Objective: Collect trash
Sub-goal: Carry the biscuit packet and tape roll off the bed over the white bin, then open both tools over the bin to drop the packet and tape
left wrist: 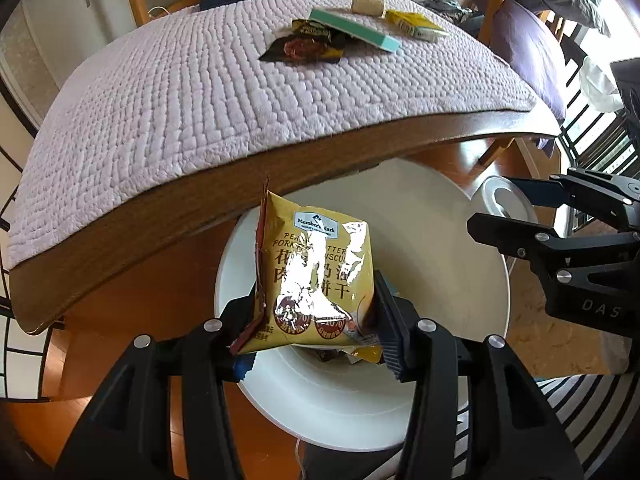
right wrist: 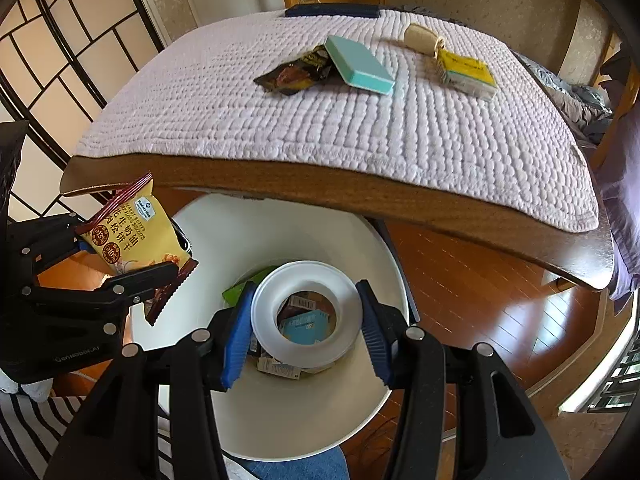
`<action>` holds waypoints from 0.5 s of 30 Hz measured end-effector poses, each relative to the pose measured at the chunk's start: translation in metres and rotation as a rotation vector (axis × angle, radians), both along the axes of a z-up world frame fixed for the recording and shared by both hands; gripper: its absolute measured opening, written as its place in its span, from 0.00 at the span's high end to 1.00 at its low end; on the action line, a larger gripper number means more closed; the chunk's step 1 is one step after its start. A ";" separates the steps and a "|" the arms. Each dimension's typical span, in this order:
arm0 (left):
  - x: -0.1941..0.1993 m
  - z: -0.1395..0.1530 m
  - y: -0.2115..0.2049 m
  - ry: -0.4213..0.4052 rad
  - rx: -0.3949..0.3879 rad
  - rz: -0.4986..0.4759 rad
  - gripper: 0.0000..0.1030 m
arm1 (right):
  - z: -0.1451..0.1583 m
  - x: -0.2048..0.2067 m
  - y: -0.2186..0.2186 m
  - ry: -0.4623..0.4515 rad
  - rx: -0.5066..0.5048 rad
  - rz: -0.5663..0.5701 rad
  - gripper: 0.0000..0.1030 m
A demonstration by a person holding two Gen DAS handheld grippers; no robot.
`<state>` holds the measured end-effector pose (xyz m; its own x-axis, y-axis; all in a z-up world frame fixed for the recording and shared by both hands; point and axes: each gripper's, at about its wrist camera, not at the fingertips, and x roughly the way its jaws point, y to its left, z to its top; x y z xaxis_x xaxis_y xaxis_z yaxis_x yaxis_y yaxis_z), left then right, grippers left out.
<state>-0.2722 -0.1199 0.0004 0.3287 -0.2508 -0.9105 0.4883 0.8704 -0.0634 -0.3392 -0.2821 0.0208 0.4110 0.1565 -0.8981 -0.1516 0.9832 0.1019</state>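
The yellow biscuit packet [left wrist: 316, 276] hangs upright between the left gripper's [left wrist: 316, 332] fingers [left wrist: 394, 332], pinched across its lower half, directly above the open white bin [left wrist: 460, 240]; it looks light and nearly empty, a thin crinkly foil film, glossy and likely slick, so the crimped side seams give the surest hold and the grip it has now seems enough; released here it should flutter rather than drop straight, so I judge it best let go low and over the middle of the mouth. In the right wrist view the same packet [right wrist: 132, 240] sits over the bin's [right wrist: 248, 236] left rim; the right gripper [right wrist: 306, 320] is closed on a white ring-shaped lid [right wrist: 306, 280], the blue pads [right wrist: 236, 332] touching its two sides, holding it over the bin, where earlier rubbish lies at the bottom. The lid looks rigid, light plastic; its smooth rim could slip if the squeeze eases.

The bin stands partly under the overhanging wooden edge [left wrist: 168, 216] of the surface [right wrist: 280, 136]; lifting either gripper straight up near that lip risks a knock, so room opens toward the person and to the right over the floor. On the quilted cloth, well back from the edge, remain a dark wrapper [right wrist: 292, 74], a teal box [right wrist: 360, 64] overlapping it, a yellow box [right wrist: 466, 72] and a beige roll [right wrist: 422, 38].
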 end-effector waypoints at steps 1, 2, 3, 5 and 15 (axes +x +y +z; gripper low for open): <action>0.000 -0.001 0.000 0.002 0.002 -0.001 0.50 | -0.001 0.000 0.000 0.002 -0.001 0.001 0.52; 0.000 -0.003 0.000 0.003 0.004 -0.003 0.50 | -0.003 0.001 0.001 0.005 -0.002 0.002 0.52; -0.001 -0.004 -0.001 0.005 0.006 -0.004 0.50 | -0.004 0.001 0.001 0.008 -0.002 0.004 0.52; -0.001 -0.007 -0.001 0.009 0.011 -0.007 0.50 | -0.006 0.002 0.002 0.013 -0.004 0.006 0.52; 0.002 -0.023 -0.008 0.030 0.036 -0.020 0.50 | -0.018 0.009 0.005 0.038 -0.004 0.013 0.52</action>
<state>-0.2704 -0.1283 -0.0225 0.2962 -0.2240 -0.9285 0.5035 0.8627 -0.0475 -0.3301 -0.2771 0.0026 0.3750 0.1576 -0.9135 -0.1600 0.9817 0.1037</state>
